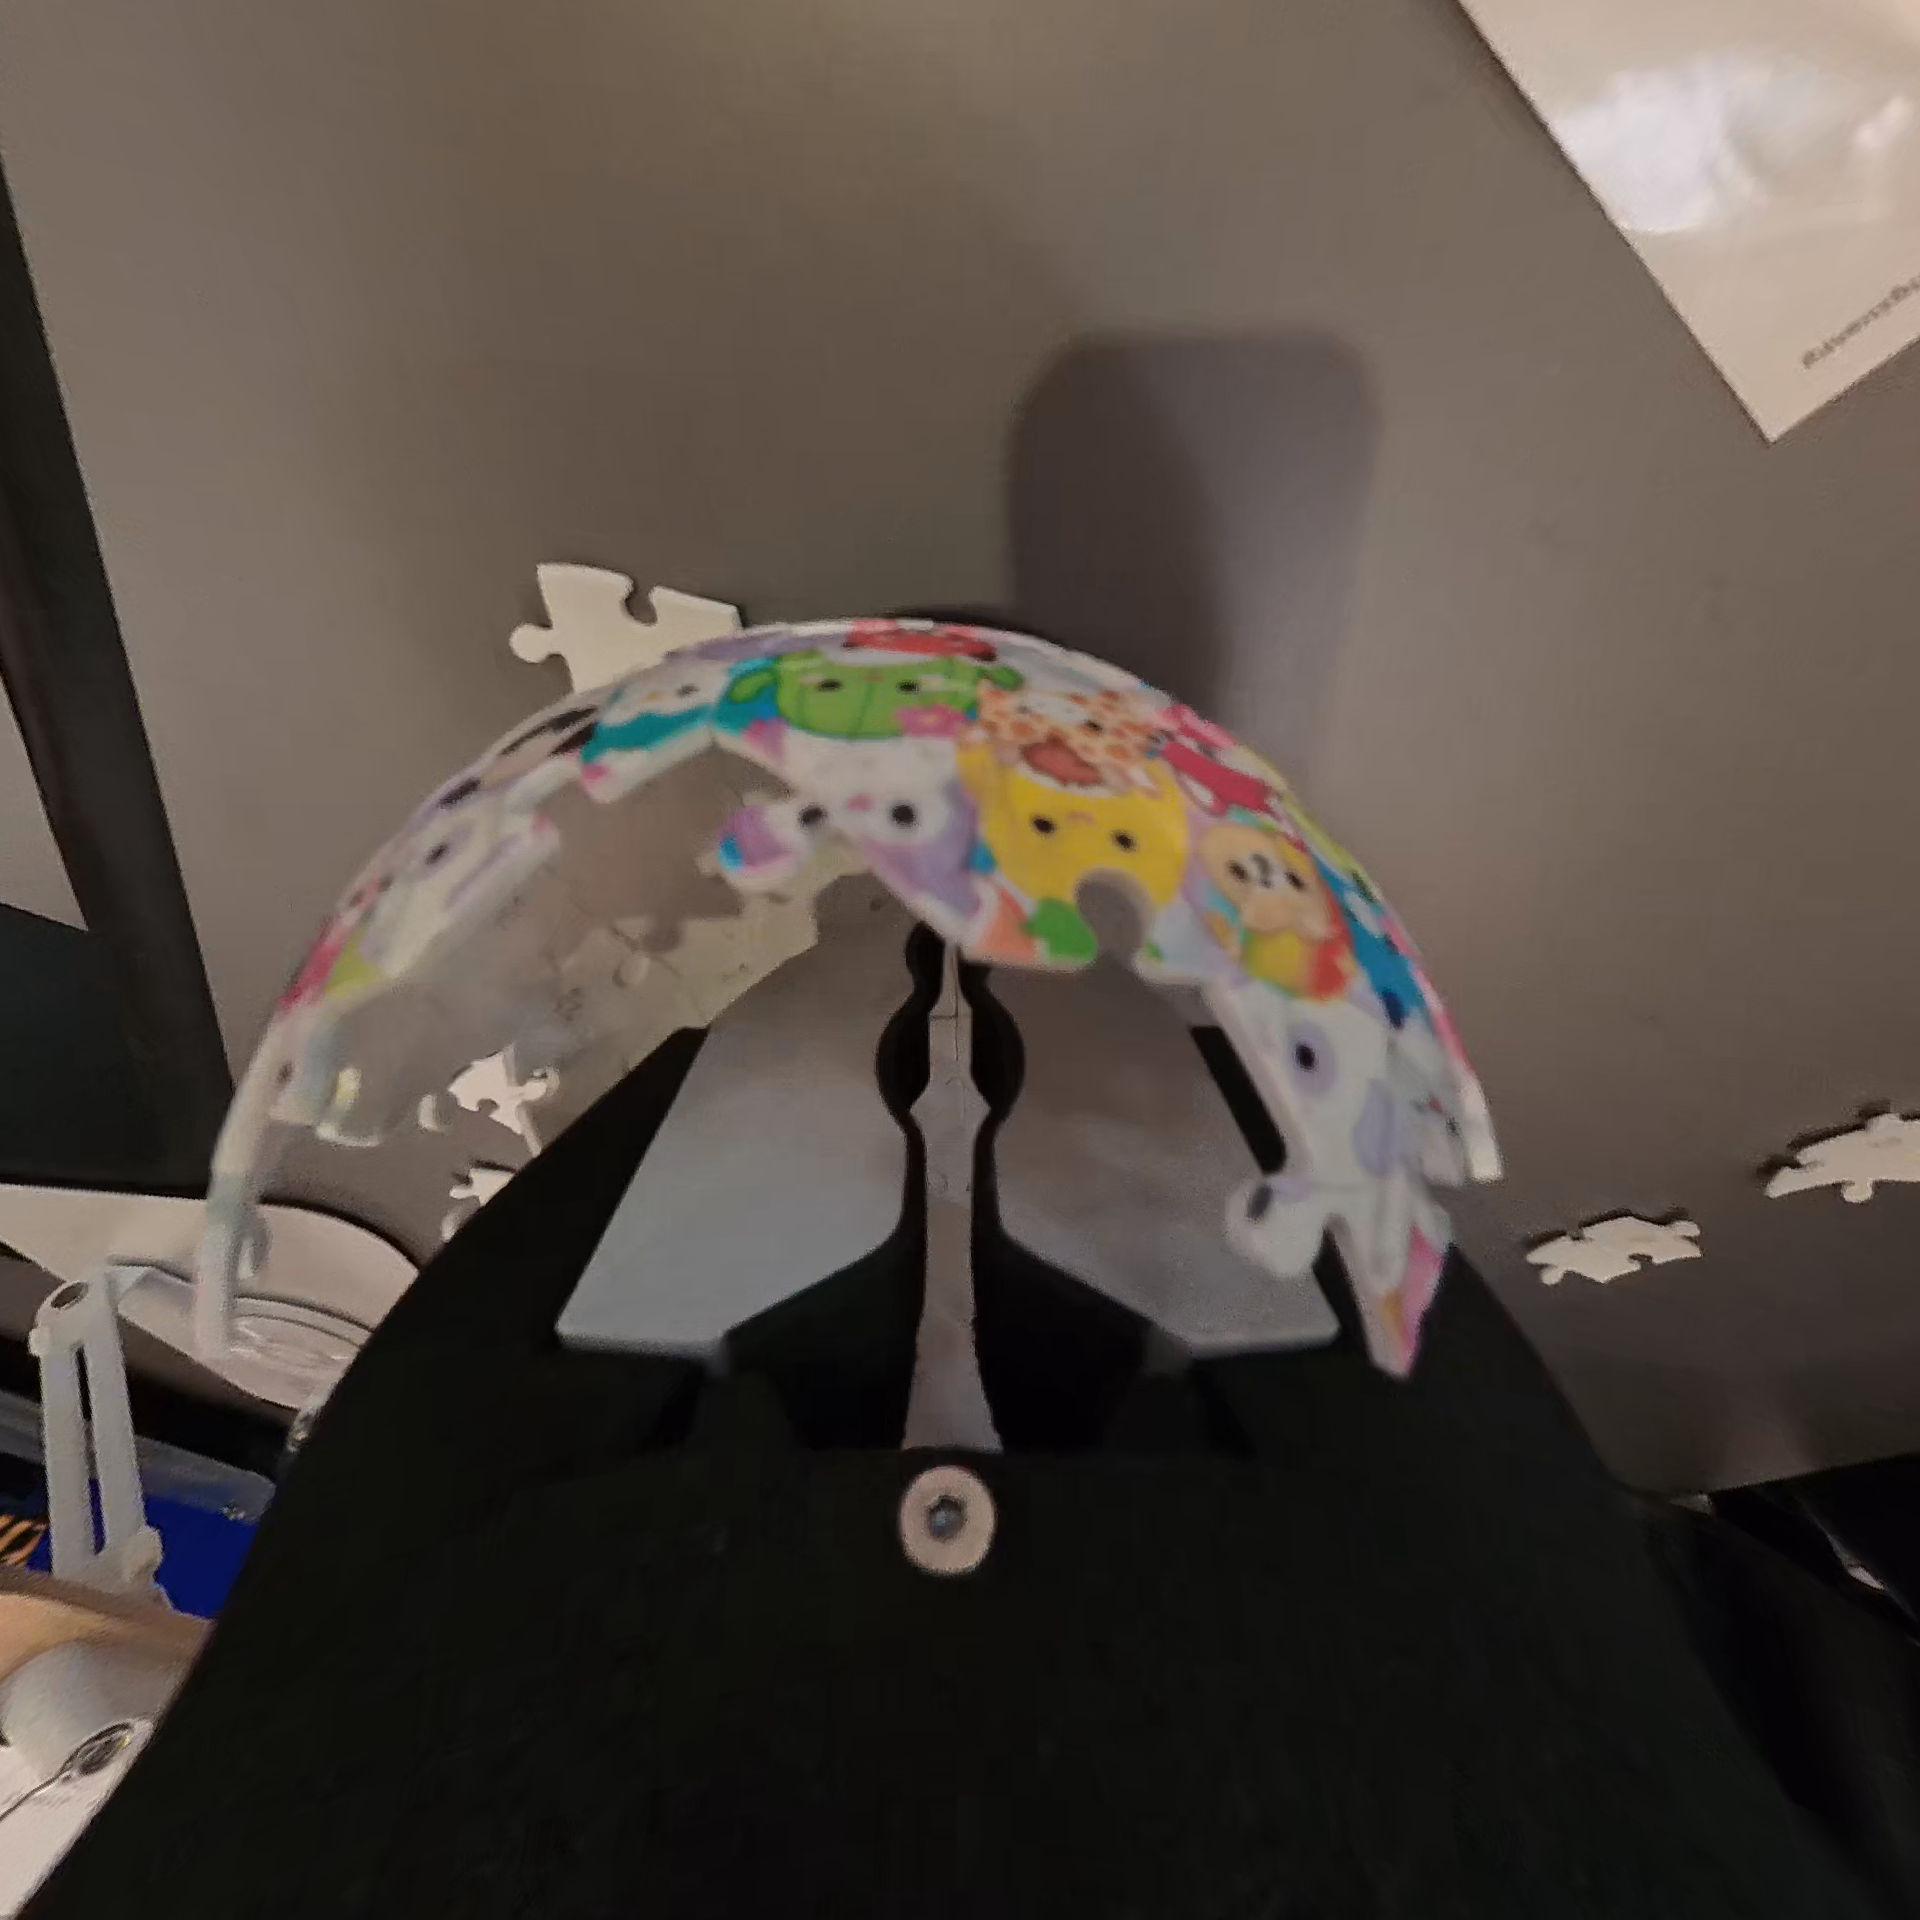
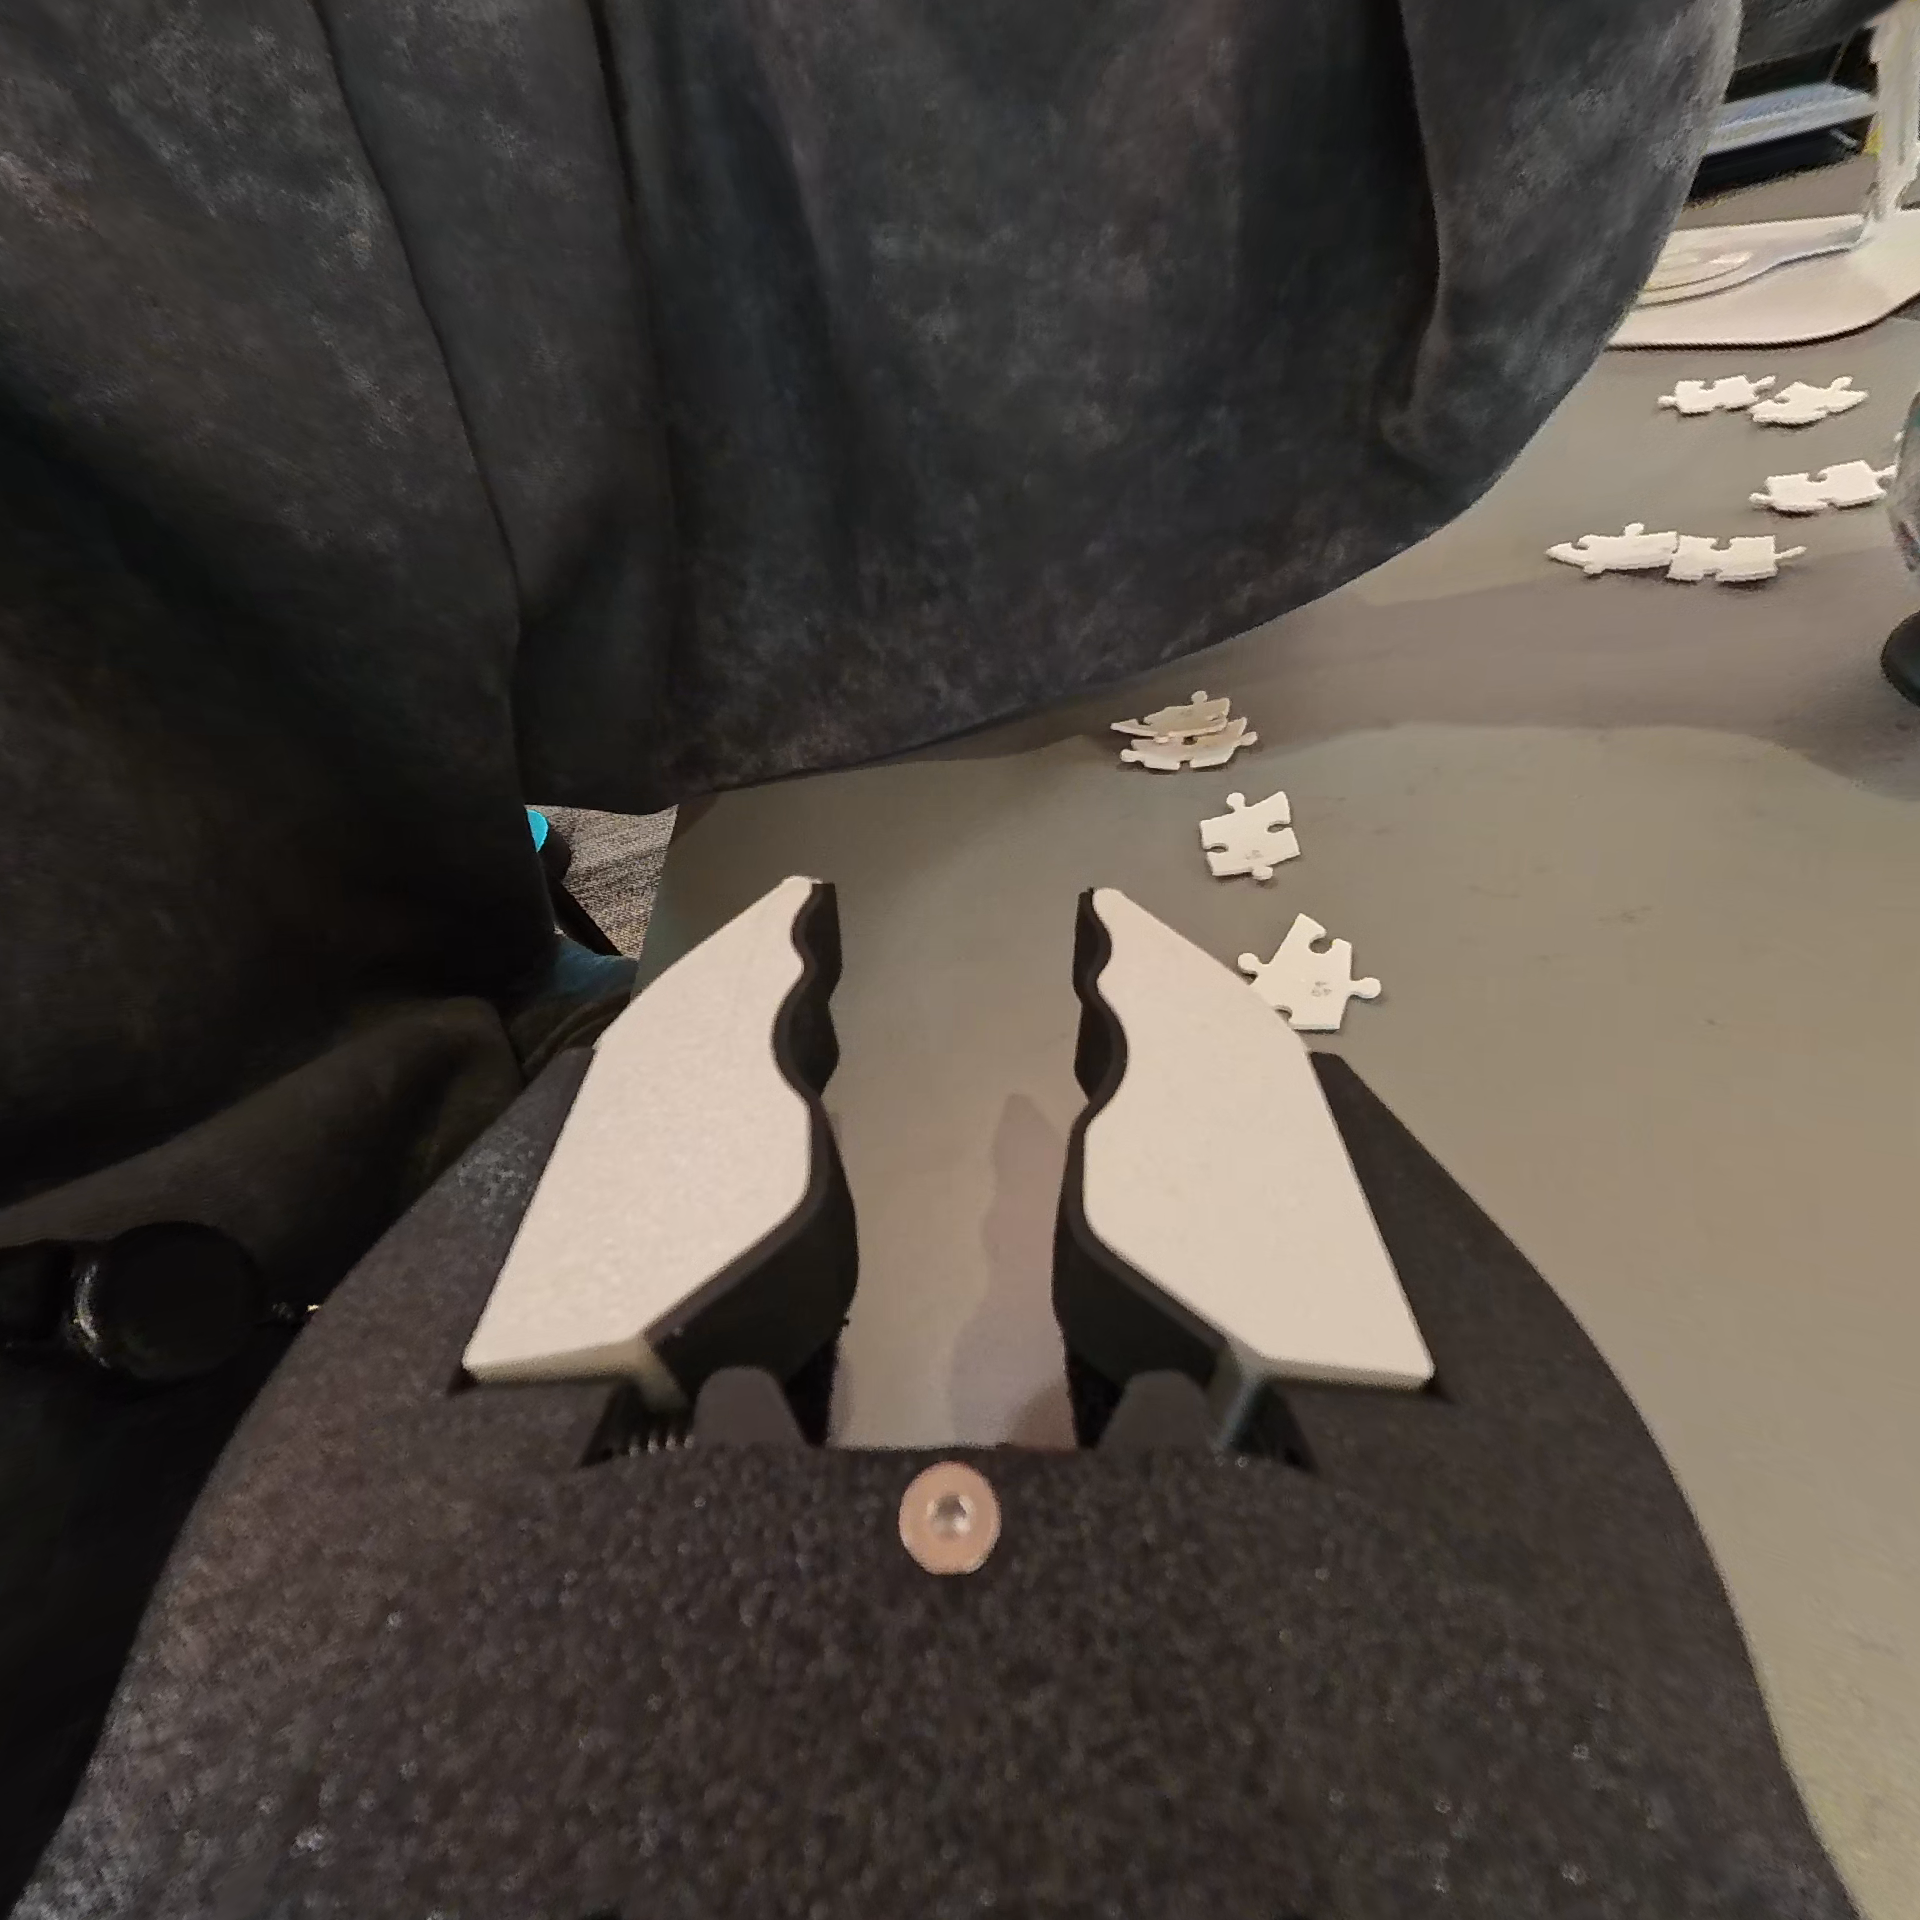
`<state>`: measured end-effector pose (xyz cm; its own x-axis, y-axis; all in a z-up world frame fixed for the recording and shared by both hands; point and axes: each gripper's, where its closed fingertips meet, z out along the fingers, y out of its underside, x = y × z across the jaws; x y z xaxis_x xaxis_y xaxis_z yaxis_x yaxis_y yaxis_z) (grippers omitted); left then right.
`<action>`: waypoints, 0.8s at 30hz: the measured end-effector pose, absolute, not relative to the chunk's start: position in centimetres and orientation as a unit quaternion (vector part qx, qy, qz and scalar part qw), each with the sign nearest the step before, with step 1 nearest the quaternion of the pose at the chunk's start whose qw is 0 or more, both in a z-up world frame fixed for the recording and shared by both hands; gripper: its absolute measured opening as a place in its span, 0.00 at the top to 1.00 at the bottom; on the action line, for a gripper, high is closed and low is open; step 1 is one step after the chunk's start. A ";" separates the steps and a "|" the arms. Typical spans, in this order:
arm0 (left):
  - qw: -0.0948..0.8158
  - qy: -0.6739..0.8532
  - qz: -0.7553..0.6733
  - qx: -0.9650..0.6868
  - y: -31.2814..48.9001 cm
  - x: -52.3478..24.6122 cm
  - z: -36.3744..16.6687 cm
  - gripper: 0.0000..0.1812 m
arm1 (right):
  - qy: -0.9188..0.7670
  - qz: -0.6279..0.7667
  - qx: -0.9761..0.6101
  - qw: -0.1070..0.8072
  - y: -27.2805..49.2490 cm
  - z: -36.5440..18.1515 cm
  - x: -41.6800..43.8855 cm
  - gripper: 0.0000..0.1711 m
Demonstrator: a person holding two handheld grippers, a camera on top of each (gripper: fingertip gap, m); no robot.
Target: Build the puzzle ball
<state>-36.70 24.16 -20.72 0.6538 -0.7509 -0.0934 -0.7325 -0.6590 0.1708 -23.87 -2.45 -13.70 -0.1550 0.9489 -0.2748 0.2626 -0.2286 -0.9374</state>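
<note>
In the left wrist view, the partly built puzzle ball is a curved, open shell printed with colourful cartoon animals. It arches over my left gripper, whose jaws are shut on the shell's lower edge, with a thin pale strip pinched between the black pads. The shell is held up above the grey table. In the right wrist view, my right gripper is open and empty, low over the grey table near its edge. Loose white face-down pieces lie just to its right.
More loose pieces lie on the table. A white sheet lies at the far right corner. A person's dark garment fills the space ahead of the right gripper. Clutter stands at the left edge. My right fingertips sit around 30 cm from my left ones.
</note>
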 end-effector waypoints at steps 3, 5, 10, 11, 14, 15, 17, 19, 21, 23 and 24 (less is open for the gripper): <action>0.051 -0.409 -0.087 0.907 24.4 -36.8 -20.3 0.99 | -0.535 0.540 -0.567 0.317 -2.5 -13.8 -23.9 0.75; 0.043 -0.406 -0.081 0.909 24.7 -36.6 -20.0 0.94 | -0.536 0.539 -0.568 0.317 -2.5 -13.8 -23.9 0.75; 0.065 -0.421 -0.119 0.897 24.8 -37.4 -20.8 0.74 | -0.536 0.538 -0.568 0.318 -2.5 -13.8 -23.8 0.75; 0.064 -0.423 -0.131 0.894 25.0 -37.8 -20.9 0.74 | -0.535 0.539 -0.568 0.318 -2.5 -13.8 -23.8 0.75; 0.063 -0.415 -0.119 0.900 25.1 -37.5 -21.0 0.75 | -0.535 0.539 -0.568 0.317 -2.4 -13.8 -23.8 0.75; 0.062 -0.412 -0.117 0.901 25.2 -37.5 -21.0 0.75 | -0.535 0.539 -0.567 0.317 -2.5 -13.7 -23.8 0.75; 0.062 -0.409 -0.117 0.903 25.3 -37.5 -21.0 0.78 | -0.535 0.540 -0.567 0.317 -2.5 -13.7 -23.8 0.75; 0.068 -0.407 -0.110 0.904 25.1 -37.5 -21.2 0.81 | -0.535 0.540 -0.567 0.317 -2.5 -13.7 -23.8 0.75; 0.070 -0.407 -0.109 0.904 25.0 -37.6 -21.2 0.84 | -0.535 0.540 -0.567 0.317 -2.5 -13.7 -23.8 0.75; 0.071 -0.409 -0.105 0.904 24.9 -37.6 -21.3 0.85 | -0.534 0.541 -0.567 0.317 -2.4 -13.7 -23.8 0.75; 0.072 -0.411 -0.104 0.903 24.8 -37.6 -21.3 0.85 | -0.534 0.540 -0.567 0.317 -2.4 -13.7 -23.8 0.75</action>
